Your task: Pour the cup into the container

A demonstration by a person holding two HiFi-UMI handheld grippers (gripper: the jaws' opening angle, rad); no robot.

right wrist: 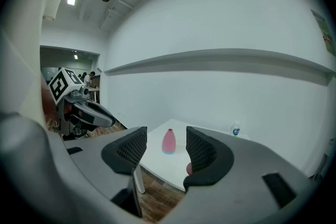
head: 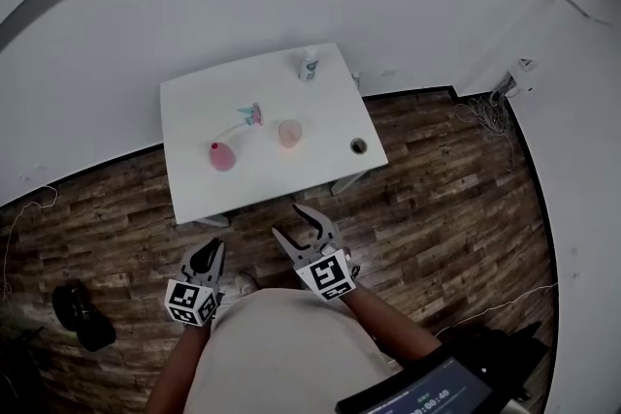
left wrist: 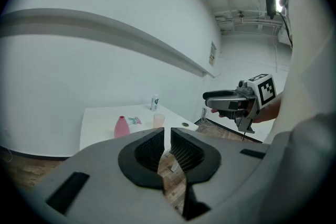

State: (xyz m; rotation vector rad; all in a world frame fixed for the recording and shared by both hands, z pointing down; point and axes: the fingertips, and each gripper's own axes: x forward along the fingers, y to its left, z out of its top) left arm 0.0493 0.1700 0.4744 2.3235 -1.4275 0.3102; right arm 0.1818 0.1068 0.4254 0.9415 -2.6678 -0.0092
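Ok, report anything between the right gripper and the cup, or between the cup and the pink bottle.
Nothing visible. The right gripper, jaws apart, hangs over the floor short of the table, whose bare top leads to the cup. The pink bottle stands beside it, the spray head behind that gap.

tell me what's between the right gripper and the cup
Nothing stands there. In the head view, only a strip of wooden floor and bare white table separate the right gripper from the cup.
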